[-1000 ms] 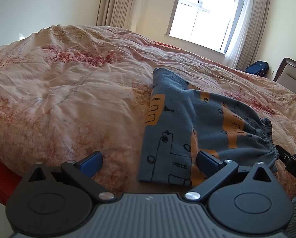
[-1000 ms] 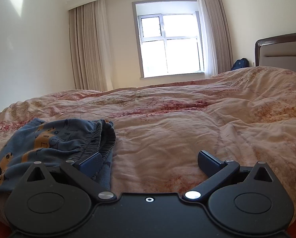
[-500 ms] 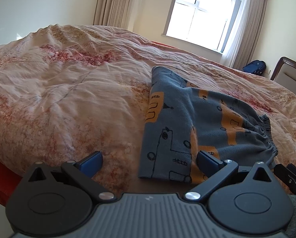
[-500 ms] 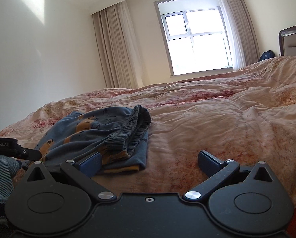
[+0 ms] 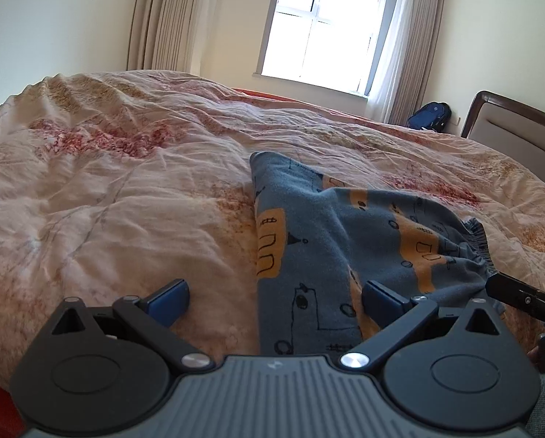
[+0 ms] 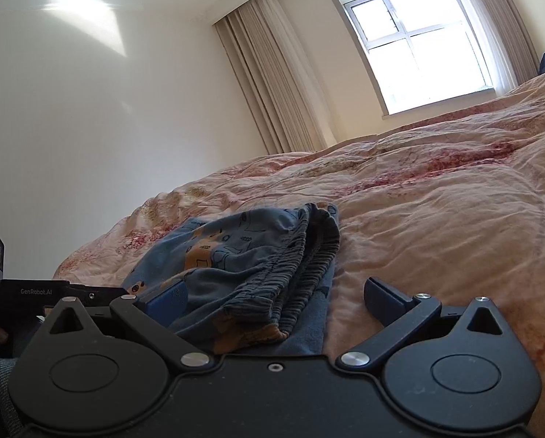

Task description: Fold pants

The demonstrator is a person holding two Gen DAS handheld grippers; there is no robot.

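The left black plastic two-finger gripper (image 5: 276, 301) is built with a ribbed grey base plate, two round black hubs, silver pivot screws and blue finger pads (image 5: 168, 299). The right black two-finger gripper (image 6: 276, 301) is given a smooth black plate; "GenRobot.AI" is printed in white on the left one's side.

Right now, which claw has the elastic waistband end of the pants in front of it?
The right claw: the gathered waistband lies before it. The left claw faces the flat folded edge.
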